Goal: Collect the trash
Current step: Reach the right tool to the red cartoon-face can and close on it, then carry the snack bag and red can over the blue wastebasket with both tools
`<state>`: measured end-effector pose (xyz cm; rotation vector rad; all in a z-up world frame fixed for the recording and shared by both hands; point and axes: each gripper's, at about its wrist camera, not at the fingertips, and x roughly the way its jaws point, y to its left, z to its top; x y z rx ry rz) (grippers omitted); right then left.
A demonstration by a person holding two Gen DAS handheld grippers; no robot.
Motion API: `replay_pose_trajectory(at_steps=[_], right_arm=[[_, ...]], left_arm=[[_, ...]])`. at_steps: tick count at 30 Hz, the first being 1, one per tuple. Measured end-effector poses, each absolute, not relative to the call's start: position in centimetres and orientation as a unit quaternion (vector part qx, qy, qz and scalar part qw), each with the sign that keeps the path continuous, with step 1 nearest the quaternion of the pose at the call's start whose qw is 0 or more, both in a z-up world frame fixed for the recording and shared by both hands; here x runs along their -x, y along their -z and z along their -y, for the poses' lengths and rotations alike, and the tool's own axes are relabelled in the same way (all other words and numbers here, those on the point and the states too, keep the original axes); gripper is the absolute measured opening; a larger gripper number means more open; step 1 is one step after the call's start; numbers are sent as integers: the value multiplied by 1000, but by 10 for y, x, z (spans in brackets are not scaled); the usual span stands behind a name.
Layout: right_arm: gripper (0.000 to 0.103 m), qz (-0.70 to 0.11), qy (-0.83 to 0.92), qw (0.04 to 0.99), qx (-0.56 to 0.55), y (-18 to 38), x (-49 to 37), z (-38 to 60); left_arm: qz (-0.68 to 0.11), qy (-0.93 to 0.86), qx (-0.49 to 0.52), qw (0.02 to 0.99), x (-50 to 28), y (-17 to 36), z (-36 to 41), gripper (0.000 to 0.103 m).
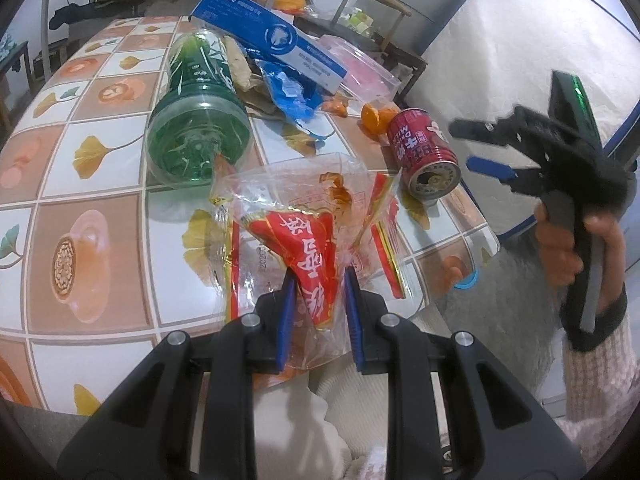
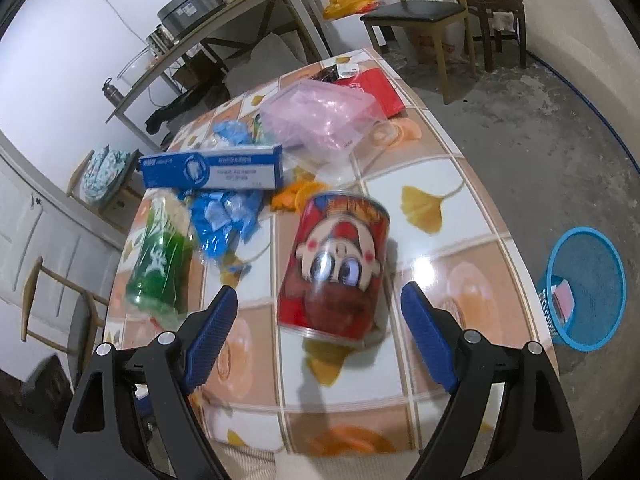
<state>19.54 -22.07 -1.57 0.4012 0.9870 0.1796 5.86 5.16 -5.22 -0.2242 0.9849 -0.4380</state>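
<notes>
- Setting read as a lived-in home, prob. a dining/utility rm w/ bare concrete floor (image 2: pixel 540 128) & white-painted walls.
- Table (image 2: pixel 448 184) covered w/ glossy patterned oilcloth (ginkgo leaves, teacups).
- Wooden chair (image 2: pixel 416 12) w/ dark seat seen beyond the table; small stool (image 2: pixel 500 4) beside it.
- Side table (image 2: pixel 224 20) along wall is loaded w/ a grey cooker-type appliance (image 2: pixel 188 8) & misc. household items.
- Blue plastic wastebasket (image 2: pixel 584 292) placed on floor by the table.
</notes>
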Motion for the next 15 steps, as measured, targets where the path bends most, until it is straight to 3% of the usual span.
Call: replay_pose_trajectory(at_steps=[12, 15], right_arm=[[81, -515, -80, 828, -207, 54, -235, 214], [72, -517, -77, 827, -208, 57, -236, 215]], left_arm=[[-475, 202, 117, 848, -44, 59, -56, 21], [-475, 201, 121, 848, -38, 60, -56, 21]])
